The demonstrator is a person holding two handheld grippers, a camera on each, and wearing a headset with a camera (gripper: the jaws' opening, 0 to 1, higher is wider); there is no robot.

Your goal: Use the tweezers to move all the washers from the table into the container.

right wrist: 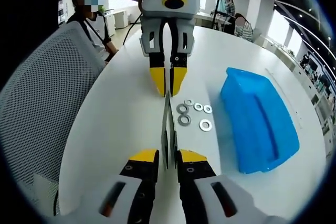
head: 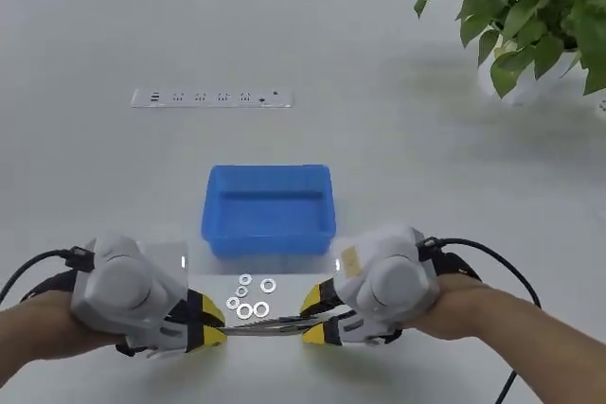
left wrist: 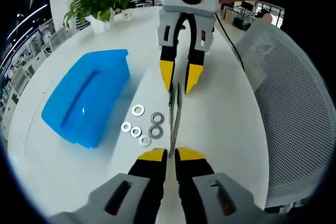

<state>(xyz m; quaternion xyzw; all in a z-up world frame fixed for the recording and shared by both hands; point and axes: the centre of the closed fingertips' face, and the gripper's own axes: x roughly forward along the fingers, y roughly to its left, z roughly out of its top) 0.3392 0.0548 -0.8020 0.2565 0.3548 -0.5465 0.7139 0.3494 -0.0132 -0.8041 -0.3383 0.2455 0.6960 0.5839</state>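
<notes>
The tweezers (head: 270,326) are slim bare metal, two thin flat arms, and they span straight across between the two hand-held grippers, long axis running left to right in the head view, at the near edge of the surface (head: 398,139). In the left gripper view the tweezers (left wrist: 175,111) narrow to a single line at that gripper's own jaws and split into two arms at the far end. The spread end points to the right, the pinched end to the left.

Left hand-held gripper (left wrist: 170,155) – yellow-tipped jaws all but together, clamped on the narrow end. Right hand-held gripper (right wrist: 168,156) – jaws a little apart, just as wide as the spread arms they hold between them.

Just beyond the tweezers lie six washers (head: 250,298), flat shiny metal rings in a loose cluster on the surface, some touching one another, none touching the tweezers. In the right gripper view the washers (right wrist: 191,113) sit between the tweezers (right wrist: 168,129) and the container (right wrist: 257,119).

The container (head: 269,238) is a shallow blue plastic tray, rectangular with rounded corners, just behind the washers.

Farther back a white power strip (head: 210,97) lies flat on the smooth pale surface, and a leafy green plant (head: 530,16) in a white pot stands at the far right. A grey mesh chair (left wrist: 286,103) is beside the surface.
</notes>
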